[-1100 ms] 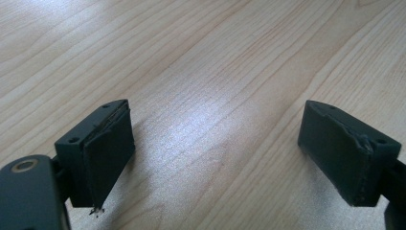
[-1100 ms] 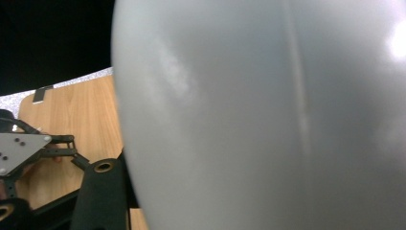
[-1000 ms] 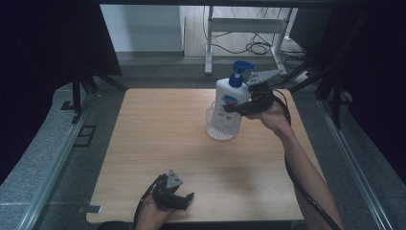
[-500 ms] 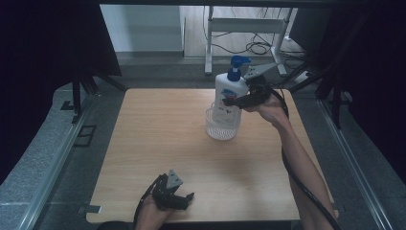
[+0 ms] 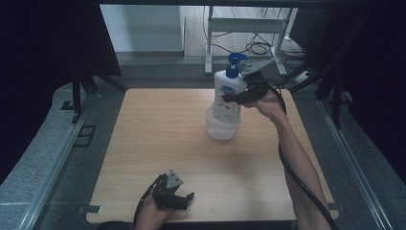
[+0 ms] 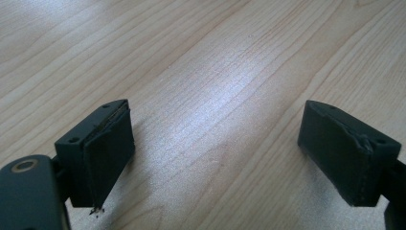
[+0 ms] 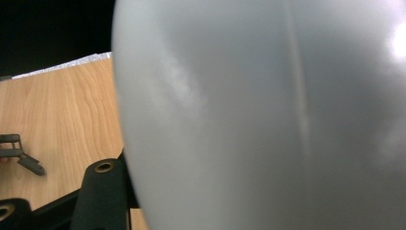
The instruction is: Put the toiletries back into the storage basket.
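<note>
High view puts the white pump bottle (image 5: 227, 93) at the far side of the wooden table (image 5: 158, 139), right of centre, with its base inside a clear ribbed cup (image 5: 222, 127). The cup's wall blurs the bottle's lowest part, so how far down the base sits cannot be made out. The right gripper (image 5: 234, 97) comes in from the right, level with the label, and its dark jaws cover part of the bottle's right flank; they are closed on the body below the blue pump head (image 5: 235, 61). The hand behind the gripper hides the rest of its frame, and the cable trails down along the forearm toward the near edge.

Right gripper view is almost wholly taken up by the pale curved side of the bottle (image 7: 268, 115), too close and blurred to show any print. One black jaw arm rises at the bottom left, pressed against the bottle; the other jaw is hidden behind the bottle.

At the near edge, left of centre, the left gripper (image 5: 179, 199) rests low over the table, well apart from bottle and cup. Left gripper view shows its two black pads (image 6: 107, 151) spread wide with bare wood between them, holding nothing; the right pad is cut off by the frame edge.
</note>
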`<state>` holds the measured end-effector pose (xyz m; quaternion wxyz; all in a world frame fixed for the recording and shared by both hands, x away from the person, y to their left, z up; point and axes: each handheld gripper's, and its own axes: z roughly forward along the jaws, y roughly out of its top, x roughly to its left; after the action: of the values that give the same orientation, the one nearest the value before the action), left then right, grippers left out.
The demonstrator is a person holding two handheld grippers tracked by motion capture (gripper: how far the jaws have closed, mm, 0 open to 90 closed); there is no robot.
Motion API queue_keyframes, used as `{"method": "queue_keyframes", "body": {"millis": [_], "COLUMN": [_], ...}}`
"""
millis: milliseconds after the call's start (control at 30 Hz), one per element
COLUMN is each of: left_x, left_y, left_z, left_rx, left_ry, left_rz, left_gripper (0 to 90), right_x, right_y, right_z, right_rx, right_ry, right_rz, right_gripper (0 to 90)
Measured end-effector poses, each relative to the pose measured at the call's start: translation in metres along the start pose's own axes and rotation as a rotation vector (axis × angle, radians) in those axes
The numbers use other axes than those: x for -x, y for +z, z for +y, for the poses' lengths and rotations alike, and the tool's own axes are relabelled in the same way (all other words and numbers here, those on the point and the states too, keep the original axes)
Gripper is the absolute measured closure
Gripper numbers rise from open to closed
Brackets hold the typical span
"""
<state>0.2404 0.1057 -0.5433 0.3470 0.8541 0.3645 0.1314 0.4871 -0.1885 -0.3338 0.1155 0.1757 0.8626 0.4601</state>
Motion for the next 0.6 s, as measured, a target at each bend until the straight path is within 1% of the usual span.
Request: {"method": "queue_keyframes", "body": {"millis": [200,367,600], "left_x": [0.0,0.0,0.0], "left_y": [0.0,0.0,0.0], "left_z": [0.0,0.0,0.0], "left_rx": [0.0,0.0,0.0], "left_ry": [0.001,0.002,0.002], "left_rz": [-0.001,-0.001,-0.001], "left_gripper": [11.6,11.6,11.5], "right_x": [0.004,0.007,0.01], "right_y": [0.006,0.01,0.015], "right_z": [-0.002,-0.004,-0.007], "right_rx": [-0.014,-0.011,-0.014], "right_ry": [-0.003,0.003,0.0], "right_rz": [-0.007,-0.012,-0.019], "right_gripper": [38.0,38.0,38.0]}}
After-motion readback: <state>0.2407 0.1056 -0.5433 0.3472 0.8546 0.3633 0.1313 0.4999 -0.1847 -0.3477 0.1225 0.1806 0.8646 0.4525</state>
